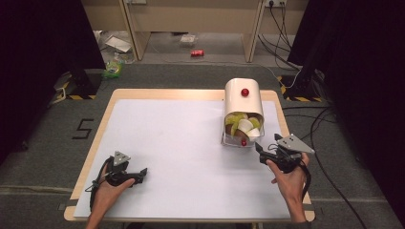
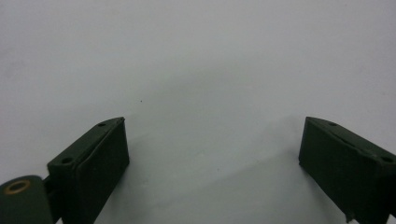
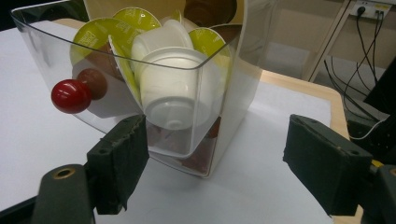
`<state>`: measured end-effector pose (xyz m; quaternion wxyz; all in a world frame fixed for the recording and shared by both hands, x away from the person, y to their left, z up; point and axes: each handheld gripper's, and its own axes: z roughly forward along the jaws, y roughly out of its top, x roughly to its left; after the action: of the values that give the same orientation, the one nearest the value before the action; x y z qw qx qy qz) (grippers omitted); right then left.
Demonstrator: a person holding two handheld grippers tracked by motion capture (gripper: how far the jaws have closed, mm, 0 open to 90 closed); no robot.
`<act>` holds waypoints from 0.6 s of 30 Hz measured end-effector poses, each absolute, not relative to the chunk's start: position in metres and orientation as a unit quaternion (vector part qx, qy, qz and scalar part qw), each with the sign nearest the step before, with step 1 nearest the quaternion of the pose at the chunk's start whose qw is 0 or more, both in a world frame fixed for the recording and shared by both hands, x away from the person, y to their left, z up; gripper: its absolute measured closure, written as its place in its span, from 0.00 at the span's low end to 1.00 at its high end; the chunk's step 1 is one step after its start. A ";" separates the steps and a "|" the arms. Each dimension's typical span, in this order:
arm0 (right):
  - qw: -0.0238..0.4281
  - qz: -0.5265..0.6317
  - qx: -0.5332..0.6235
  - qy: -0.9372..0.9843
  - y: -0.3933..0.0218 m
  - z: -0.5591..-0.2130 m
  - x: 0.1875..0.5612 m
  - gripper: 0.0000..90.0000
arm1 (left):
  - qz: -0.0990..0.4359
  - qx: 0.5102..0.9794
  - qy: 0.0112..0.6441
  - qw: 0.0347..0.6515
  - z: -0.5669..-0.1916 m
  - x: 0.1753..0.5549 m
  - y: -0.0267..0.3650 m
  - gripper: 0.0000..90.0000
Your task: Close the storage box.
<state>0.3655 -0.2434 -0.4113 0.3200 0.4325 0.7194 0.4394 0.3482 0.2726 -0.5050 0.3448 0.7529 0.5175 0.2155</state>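
Observation:
A cream rounded container [image 1: 243, 101] with a red knob [image 1: 245, 92] stands at the far right of the white mat [image 1: 181, 152]. Its clear bin [image 1: 240, 139] is tipped open toward me, full of coffee capsules [image 1: 244, 125]. In the right gripper view the bin's clear wall [image 3: 42, 51] carries a red knob [image 3: 71, 96], and white capsules [image 3: 175, 88] and green-lidded ones [image 3: 93, 35] lie inside. My right gripper [image 1: 267, 142] [image 3: 217, 140] is open just in front of the bin's corner, not touching it. My left gripper [image 1: 143, 172] [image 2: 212, 140] rests open over bare mat at the near left.
The mat covers a wooden table [image 1: 107, 107]. On the floor behind lie a red can [image 1: 197, 53] and a green bag [image 1: 113, 68]. Cables [image 1: 329, 124] run along the right side, and a "5" mark [image 1: 83, 128] is on the floor at the left.

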 end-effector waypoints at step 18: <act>0.333 0.441 0.439 0.709 -0.241 -0.413 0.377 0.25 | 0.216 0.753 0.517 0.345 -0.505 0.348 0.272 0.08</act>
<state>0.3772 -0.2412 -0.4135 0.3328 0.4394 0.7085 0.4407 0.3483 0.2722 -0.5052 0.3446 0.7531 0.5172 0.2159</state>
